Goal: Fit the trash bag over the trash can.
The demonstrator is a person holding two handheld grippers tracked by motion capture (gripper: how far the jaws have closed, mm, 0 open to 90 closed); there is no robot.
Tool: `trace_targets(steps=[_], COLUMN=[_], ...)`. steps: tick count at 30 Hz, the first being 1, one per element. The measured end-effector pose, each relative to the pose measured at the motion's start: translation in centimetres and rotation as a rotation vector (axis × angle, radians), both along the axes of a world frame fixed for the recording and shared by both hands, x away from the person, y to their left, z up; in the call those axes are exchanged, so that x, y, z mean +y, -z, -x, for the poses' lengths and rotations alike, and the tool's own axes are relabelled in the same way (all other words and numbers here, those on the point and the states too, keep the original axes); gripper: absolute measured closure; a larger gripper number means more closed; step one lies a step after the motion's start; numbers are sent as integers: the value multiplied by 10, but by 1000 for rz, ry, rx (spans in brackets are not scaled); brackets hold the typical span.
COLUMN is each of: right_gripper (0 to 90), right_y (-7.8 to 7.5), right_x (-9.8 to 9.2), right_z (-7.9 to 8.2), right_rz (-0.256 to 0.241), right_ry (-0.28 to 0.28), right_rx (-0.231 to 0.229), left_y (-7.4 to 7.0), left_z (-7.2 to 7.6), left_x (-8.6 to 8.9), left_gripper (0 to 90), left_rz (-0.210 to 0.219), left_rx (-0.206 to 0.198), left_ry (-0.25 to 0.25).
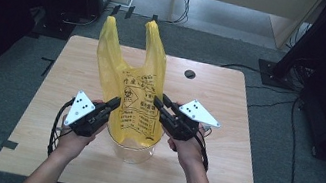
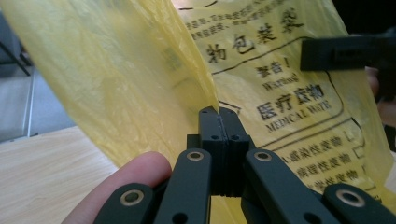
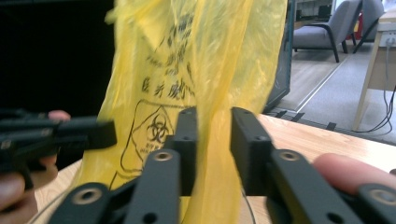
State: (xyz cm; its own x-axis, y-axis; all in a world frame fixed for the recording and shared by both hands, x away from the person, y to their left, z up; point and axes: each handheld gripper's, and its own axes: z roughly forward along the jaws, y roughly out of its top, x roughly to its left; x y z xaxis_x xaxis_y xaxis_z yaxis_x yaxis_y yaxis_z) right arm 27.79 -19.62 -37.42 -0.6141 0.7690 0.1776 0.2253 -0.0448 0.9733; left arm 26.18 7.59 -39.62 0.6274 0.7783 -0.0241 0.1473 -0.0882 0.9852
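Yellow bag (image 1: 136, 99) stands upright in the centre of the high view, its two handle loops pointing up toward the top of the frame, its lower part sunk into a clear container (image 1: 132, 151) at lower centre. Black print and a biohazard mark cover the bag's front; "MEDICAL WASTE" reads clearly at right centre of the left gripper view.

Left gripper (image 1: 114, 103) sits at centre-left of the high view, tip against the bag's left edge. In the left gripper view its jaws stand pressed together w/ a fold of the yellow bag (image 2: 140, 79) pinched betw. them at frame centre; a fingertip (image 2: 135, 175) shows lower left.

Right gripper (image 1: 162, 102) sits at centre-right of the high view, tip at the bag's right edge. In the right gripper view the jaws stand partly apart, a strip of the yellow bag (image 3: 205, 60) hanging through the gap betw. them; cannot tell whether either jaw touches the plastic, so no firm grip seen. The left gripper (image 3: 100, 133) shows at the left edge of that view, across the bag.

Wooden table (image 1: 233, 114) carries the container; both hands come in from the bottom of the high view. Grey floor and cables around the table, chair (image 3: 322, 32) at upper right of the right gripper view
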Motion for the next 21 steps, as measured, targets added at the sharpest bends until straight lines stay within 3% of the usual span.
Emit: trace_targets(steps=[3,5,7,8,13,15,16,17,18,21], right_gripper=[678,810,852,896,900,900,900,900,900,900], right_y=[-5,-8,-9,-9,-1,5,5,8,8,12], right_x=[1,2,3,4,7,5,5,4,4,3], right_z=[-2,-1,1,2,7,8,8,10,10,12], right_rz=[-13,-14,-10,2,66,65,65,68,68,76], right_ry=[5,6,4,-4,3,4,4,1,1,-3], right_rx=[7,-14,-26,-29,-20,-7,-7,1,1,1], left_y=[3,6,8,8,6,5,4,3,2,-4], left_z=[2,3,4,5,5,4,5,5,5,2], left_x=[-3,-4,-4,-4,1,1,1,1,1,-1], left_gripper=[900,900,900,900,885,782,782,658,658,514], left_rz=[-29,-49,-57,-56,-49,-45,-49,-43,-35,-27], left_rx=[-8,-8,-7,-5,-5,5,-1,-6,-6,-12], left_ry=[12,14,11,8,5,26,19,16,16,-22])
